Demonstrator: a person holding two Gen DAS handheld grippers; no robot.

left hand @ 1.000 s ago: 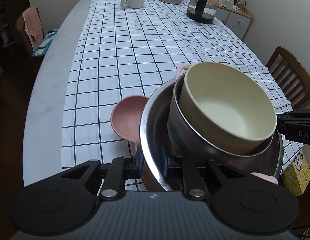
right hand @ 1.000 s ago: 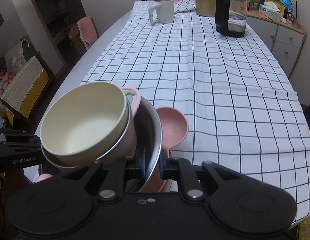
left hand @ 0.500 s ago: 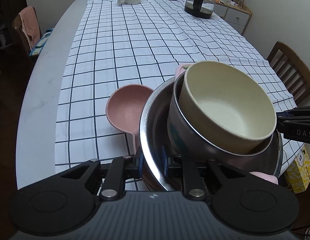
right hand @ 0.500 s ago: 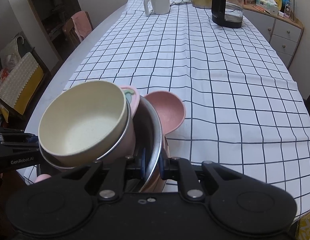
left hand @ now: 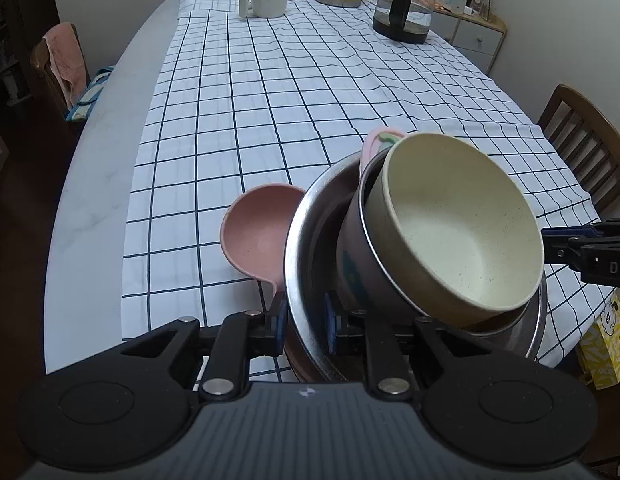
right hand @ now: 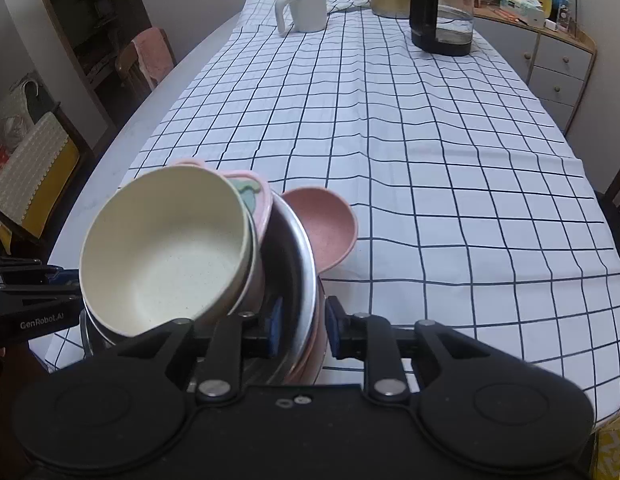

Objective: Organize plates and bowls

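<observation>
The right gripper, earlier clamped on the steel bowl rim, is opening around it; the left gripper stays clamped on it

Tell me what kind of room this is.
Most likely a home dining room: a long table under a checked tablecloth, wooden chairs drawn up beside it, and a mug and glass kettle at the far end.

Dim, even indoor light; fisheye curvature bends the white black-checked tablecloth at the edges, corners vignette dark, focus sharp.
</observation>
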